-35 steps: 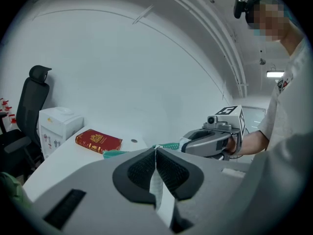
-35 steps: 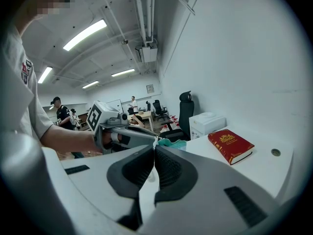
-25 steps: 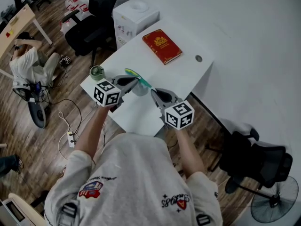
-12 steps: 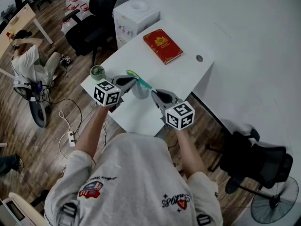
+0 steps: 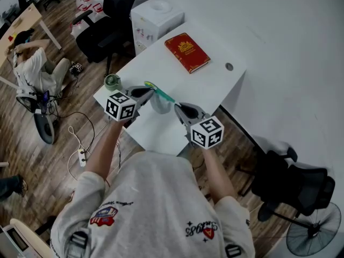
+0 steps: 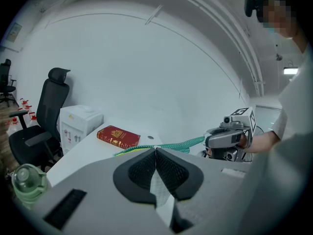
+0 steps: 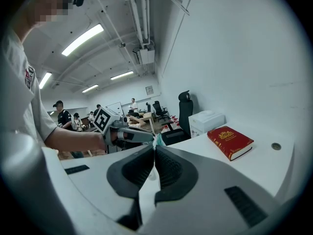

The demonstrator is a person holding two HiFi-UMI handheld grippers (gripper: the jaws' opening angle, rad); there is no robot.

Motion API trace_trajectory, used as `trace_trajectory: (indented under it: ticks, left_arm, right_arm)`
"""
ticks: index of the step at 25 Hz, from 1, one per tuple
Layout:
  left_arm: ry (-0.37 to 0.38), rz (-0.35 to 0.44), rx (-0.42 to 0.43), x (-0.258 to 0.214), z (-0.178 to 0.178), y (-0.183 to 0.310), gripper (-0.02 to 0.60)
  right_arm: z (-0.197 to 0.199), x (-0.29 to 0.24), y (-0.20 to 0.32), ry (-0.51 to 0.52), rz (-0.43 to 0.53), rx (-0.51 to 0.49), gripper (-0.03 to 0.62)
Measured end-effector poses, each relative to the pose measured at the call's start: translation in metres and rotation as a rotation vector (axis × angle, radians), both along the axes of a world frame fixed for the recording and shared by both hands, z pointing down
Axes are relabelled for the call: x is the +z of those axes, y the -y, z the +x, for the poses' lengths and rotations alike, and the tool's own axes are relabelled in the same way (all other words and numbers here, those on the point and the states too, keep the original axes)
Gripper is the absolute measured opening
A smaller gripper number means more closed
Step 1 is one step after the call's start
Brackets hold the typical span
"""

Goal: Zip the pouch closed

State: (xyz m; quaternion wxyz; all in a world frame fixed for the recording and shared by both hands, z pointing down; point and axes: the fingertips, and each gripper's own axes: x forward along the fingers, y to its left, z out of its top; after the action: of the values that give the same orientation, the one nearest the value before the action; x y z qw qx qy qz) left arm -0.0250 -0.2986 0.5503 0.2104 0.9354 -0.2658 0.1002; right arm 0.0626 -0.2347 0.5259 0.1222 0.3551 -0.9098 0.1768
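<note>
A white table point(image 5: 215, 87) stands on a wood floor beside a pale wall. Above its near left part hangs the pouch point(image 5: 159, 103), pale translucent fabric with a green toothed zipper point(image 5: 161, 94) along its top, held between the two grippers. The left gripper point(image 5: 146, 92) is clenched on the pouch's left end, with mesh-like cloth pinched between its black ridged pads. The right gripper point(image 5: 177, 108) is clamped on the right end. Both forearms reach forward, grippers tilted slightly downward. Farther off lies a red hardcover book point(image 5: 186, 52). A green jar point(image 5: 112, 81) sits at the table's left edge.
</note>
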Motion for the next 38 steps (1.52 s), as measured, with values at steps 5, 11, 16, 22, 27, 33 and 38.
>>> trace_trajectory:
  ticks: [5,11,16,22,27,33,38]
  left_arm:
    - [0.0,-0.009,-0.017,0.002,-0.007,0.005,0.005]
    - [0.014,-0.018,-0.02,0.007,-0.011,0.012,0.005]
    - [0.012,-0.029,-0.051,0.011,-0.019,0.014,0.005]
    - [0.019,-0.026,-0.043,0.011,-0.018,0.013,0.005]
    - [0.029,-0.028,-0.065,0.017,-0.023,0.015,0.005]
    - [0.054,-0.031,-0.105,0.02,-0.036,0.022,0.005]
    - [0.062,-0.031,-0.13,0.021,-0.04,0.025,0.008]
  right_arm:
    - [-0.002,0.002,0.001,0.004,-0.007,-0.006,0.015]
    - [-0.006,0.004,0.007,-0.003,-0.012,-0.011,0.015]
    - [-0.002,0.005,0.006,-0.005,-0.013,-0.005,0.015]
    - [0.001,0.008,0.004,-0.008,-0.021,-0.003,0.015]
    - [0.002,0.01,0.002,-0.009,-0.02,-0.002,0.015]
    - [0.007,0.008,0.003,-0.014,-0.016,0.006,0.015]
    - [0.013,0.002,0.005,-0.015,-0.006,0.015,0.015]
